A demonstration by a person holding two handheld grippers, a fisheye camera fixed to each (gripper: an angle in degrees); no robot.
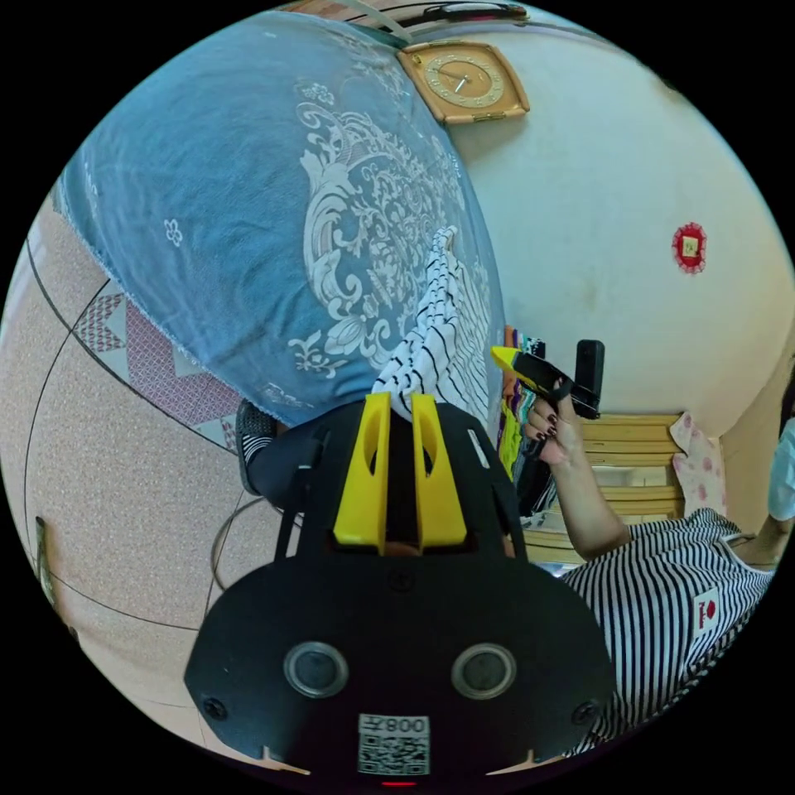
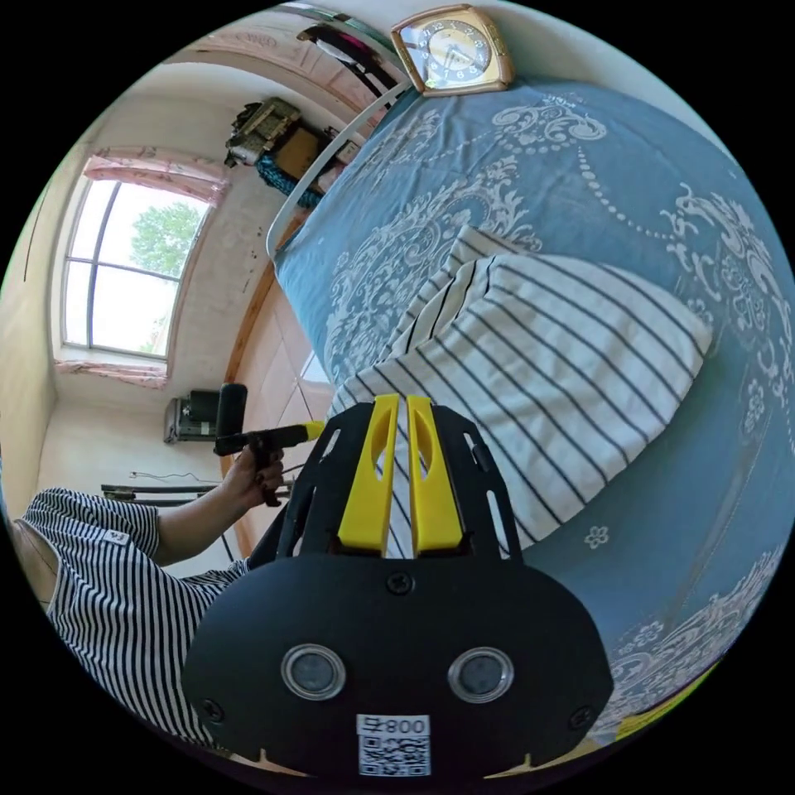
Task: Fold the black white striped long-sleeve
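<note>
White black-striped long-sleeve shirt (image 2: 546, 364) lies folded into a compact stack on the blue patterned bedspread (image 2: 596, 166) ahead of the right hand-held gripper (image 2: 397, 406), whose jaws are closed and empty like those of the left hand-held gripper (image 1: 400, 403); folding looks mostly done.

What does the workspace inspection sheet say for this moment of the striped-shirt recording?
Surface: blue patterned bedspread, lying flat.
Job's things: striped long-sleeve lies folded on the bedspread.
Clutter: nothing seen on the bedspread beside the shirt.
Grippers: left hand-held gripper jaws nearly together, empty, at the shirt's edge; right hand-held gripper jaws nearly together, over the shirt, grip unclear.
Cables: a thin cord on the tiled floor.
Surroundings: square clock, window, wooden furniture, white wall.
</note>
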